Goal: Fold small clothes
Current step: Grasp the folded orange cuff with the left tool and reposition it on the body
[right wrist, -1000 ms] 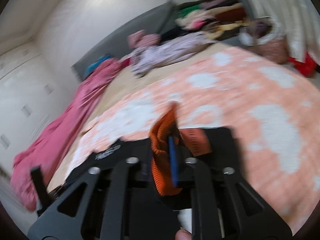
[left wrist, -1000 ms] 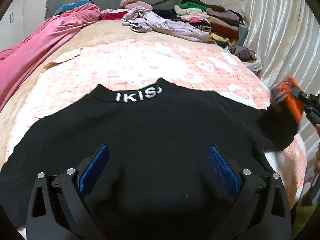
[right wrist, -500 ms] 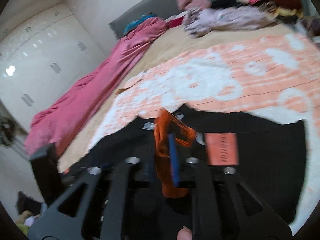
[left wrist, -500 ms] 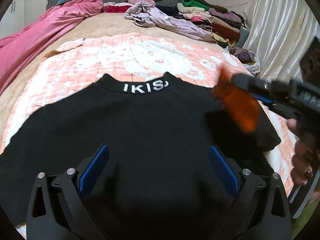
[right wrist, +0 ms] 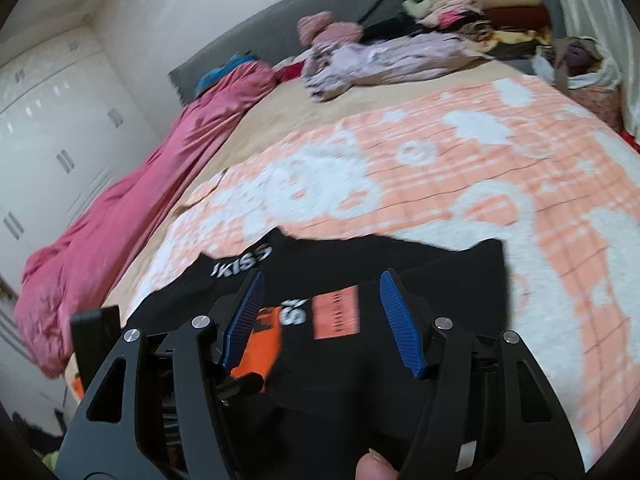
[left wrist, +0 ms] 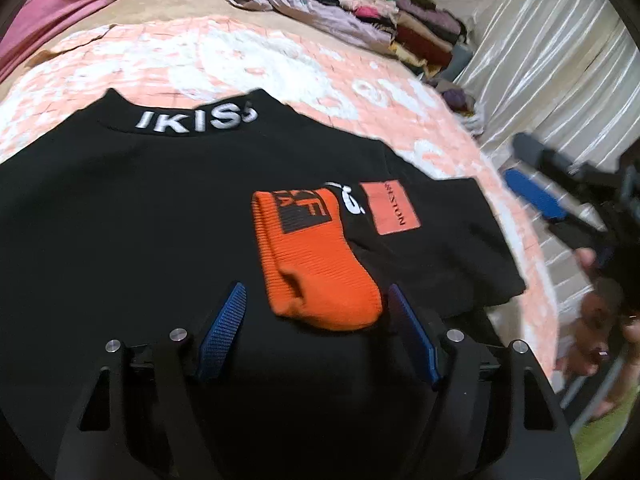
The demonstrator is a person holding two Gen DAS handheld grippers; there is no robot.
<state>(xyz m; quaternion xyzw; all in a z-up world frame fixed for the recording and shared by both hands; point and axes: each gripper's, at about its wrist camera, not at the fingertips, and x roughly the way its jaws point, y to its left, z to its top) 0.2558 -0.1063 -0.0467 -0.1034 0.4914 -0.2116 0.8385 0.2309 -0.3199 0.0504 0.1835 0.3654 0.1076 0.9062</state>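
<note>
A black sweater [left wrist: 140, 208] with white collar lettering lies flat on the bed. Its right sleeve is folded over the chest, with the orange cuff [left wrist: 316, 260] and an orange patch [left wrist: 390, 208] on top. My left gripper [left wrist: 316, 312] is open, low over the sweater's lower part, its pads either side of the cuff. My right gripper [right wrist: 320, 300] is open and empty above the folded sleeve [right wrist: 400, 280]; the cuff [right wrist: 264, 344] shows by its left pad. It also shows at the right edge of the left wrist view [left wrist: 552, 184].
An orange-and-white blanket [right wrist: 460, 184] covers the bed. A pink quilt [right wrist: 132, 208] lies along the left side. Loose lilac clothes [right wrist: 380, 60] and a stack of folded clothes [right wrist: 480, 4] sit at the head. A white curtain [left wrist: 560, 72] hangs on the right.
My right gripper carried the orange cuff leftward over the sweater, let it go on the chest and opened, drawing back to the right. My left gripper stayed open and edged forward.
</note>
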